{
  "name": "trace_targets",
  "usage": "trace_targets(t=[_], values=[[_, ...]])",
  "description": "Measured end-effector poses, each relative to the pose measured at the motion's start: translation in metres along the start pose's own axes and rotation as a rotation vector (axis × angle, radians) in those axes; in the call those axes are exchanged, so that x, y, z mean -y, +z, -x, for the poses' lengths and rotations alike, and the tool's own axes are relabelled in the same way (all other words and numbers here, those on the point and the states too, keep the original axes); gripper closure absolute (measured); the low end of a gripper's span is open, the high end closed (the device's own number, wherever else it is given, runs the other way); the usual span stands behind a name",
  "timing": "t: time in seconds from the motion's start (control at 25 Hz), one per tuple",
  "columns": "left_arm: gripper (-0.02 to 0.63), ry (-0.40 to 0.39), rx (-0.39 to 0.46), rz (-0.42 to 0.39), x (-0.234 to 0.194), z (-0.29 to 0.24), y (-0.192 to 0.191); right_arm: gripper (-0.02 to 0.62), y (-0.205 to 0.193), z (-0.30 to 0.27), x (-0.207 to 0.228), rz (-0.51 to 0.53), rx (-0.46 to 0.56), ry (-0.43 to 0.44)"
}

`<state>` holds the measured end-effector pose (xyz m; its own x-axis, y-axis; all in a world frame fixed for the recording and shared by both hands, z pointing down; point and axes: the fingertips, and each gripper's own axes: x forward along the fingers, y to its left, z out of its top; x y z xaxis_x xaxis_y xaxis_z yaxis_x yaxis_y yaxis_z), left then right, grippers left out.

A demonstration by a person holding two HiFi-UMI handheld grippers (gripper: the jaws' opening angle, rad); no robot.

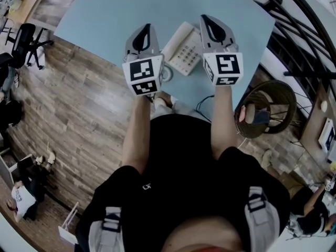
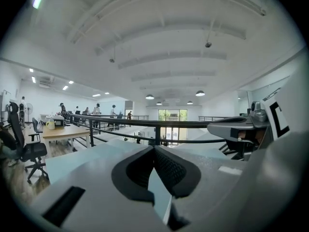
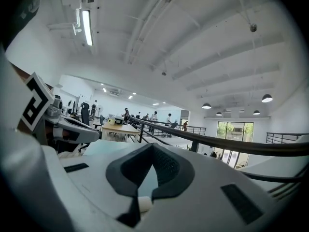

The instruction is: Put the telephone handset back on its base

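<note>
Wood flooring (image 1: 68, 104) surrounds a pale blue table (image 1: 105, 14) in an open office, with a black railing (image 1: 294, 30) along the table's right side. A white telephone (image 1: 184, 49) sits close to the table's near edge, its handset (image 1: 175, 40) apparently lying along the left half of the base. The phone shows directly between the two raised grippers. Left gripper (image 1: 147, 28) and right gripper (image 1: 203, 19) are both clenched tip to tip with nothing between them — neither touches the phone.
</note>
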<state>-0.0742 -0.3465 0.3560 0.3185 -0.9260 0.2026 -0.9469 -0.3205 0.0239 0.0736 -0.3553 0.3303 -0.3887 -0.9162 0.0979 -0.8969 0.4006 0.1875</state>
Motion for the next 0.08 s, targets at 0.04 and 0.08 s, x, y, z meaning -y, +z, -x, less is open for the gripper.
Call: trace_targets(t=[0.04, 0.08], values=[[0.607, 0.004, -0.007, 0.004, -0.0017, -0.0044, -0.0013, 0.601, -0.0006, -0.0005, 0.0043, 0.001, 0.0, -0.001], [0.607, 0.008, -0.013, 0.007, -0.0036, -0.0092, -0.0023, 0.601, -0.0009, -0.0013, 0.0087, 0.003, 0.002, -0.002]])
